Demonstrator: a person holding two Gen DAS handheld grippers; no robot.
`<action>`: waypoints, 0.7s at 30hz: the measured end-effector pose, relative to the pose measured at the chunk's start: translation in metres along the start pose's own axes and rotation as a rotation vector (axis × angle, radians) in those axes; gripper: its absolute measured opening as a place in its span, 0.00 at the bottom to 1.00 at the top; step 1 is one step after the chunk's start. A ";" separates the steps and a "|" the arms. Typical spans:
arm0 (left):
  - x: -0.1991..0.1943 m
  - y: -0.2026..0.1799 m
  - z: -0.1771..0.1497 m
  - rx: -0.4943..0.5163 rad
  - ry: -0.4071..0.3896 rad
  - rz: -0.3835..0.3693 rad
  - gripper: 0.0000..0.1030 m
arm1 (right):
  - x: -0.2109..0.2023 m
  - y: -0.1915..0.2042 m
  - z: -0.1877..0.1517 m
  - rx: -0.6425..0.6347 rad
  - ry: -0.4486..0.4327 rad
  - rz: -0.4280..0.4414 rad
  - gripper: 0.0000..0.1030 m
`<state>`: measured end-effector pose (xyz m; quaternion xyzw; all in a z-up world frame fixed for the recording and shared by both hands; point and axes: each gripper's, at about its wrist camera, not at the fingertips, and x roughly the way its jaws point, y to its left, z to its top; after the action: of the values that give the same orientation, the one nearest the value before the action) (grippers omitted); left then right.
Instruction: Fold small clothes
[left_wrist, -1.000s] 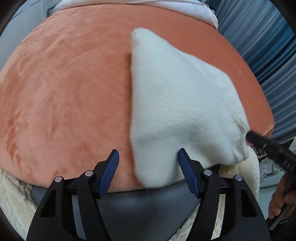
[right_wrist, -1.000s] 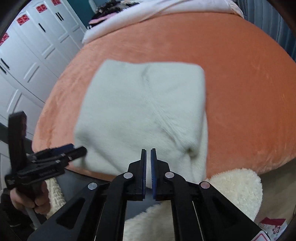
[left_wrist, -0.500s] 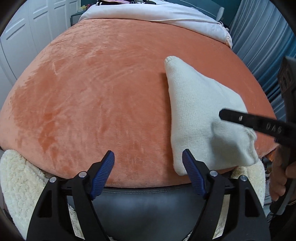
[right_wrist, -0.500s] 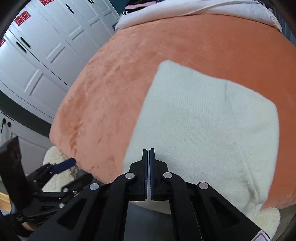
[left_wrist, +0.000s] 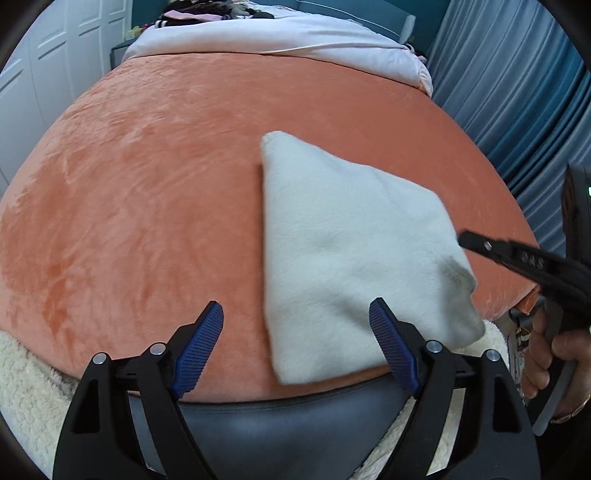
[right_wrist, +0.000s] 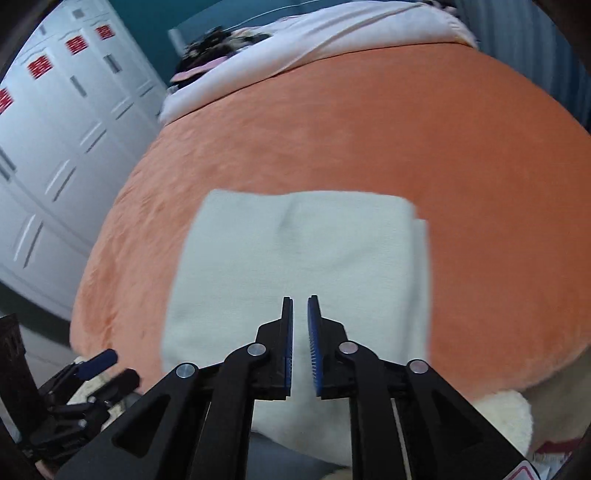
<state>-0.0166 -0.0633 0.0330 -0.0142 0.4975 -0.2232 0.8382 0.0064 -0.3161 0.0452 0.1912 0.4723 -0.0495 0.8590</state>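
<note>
1. Little writing can be read. The white wardrobe doors (right_wrist: 55, 122) carry small red labels, too blurred to make out, and the side of the right gripper's finger, seen from the left wrist view, bears raised characters that are not legible.
2. The left gripper (left_wrist: 295, 332) is spread wide and released; nothing sits between its blue ribbed pads (left_wrist: 201, 341). Its right pad lies in front of the near edge of the cream folded cloth (left_wrist: 351, 251); contact cannot be told.
3. The right gripper (right_wrist: 300, 332) is nearly closed, with only a narrow slit between its two blue-faced fingers, and no fabric shows in that slit. It hovers over the near part of the cream folded cloth (right_wrist: 295, 258).
4. The cream folded cloth lies flat on the orange velvet cushion (left_wrist: 147, 184), toward the cushion's near right edge, folded into a rough rectangle with a second layer peeking out along its right side.
5. Beyond the orange velvet cushion lies a white sheet (left_wrist: 277, 40); a fluffy cream rug (left_wrist: 22, 376) shows below the cushion's near edge; blue curtains (left_wrist: 517, 92) hang to the cushion's right.
</note>
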 end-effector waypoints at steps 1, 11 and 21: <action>0.004 -0.007 0.003 0.012 0.001 -0.005 0.77 | -0.003 -0.014 -0.003 0.032 0.009 -0.007 0.13; 0.046 -0.042 0.008 0.098 0.058 0.037 0.77 | 0.035 -0.035 -0.027 0.037 0.083 -0.013 0.21; 0.039 -0.050 -0.006 0.166 0.087 0.051 0.77 | -0.003 -0.080 -0.018 0.116 0.066 0.048 0.41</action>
<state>-0.0237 -0.1227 0.0099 0.0776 0.5134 -0.2424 0.8195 -0.0302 -0.3830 0.0164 0.2537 0.4921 -0.0497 0.8313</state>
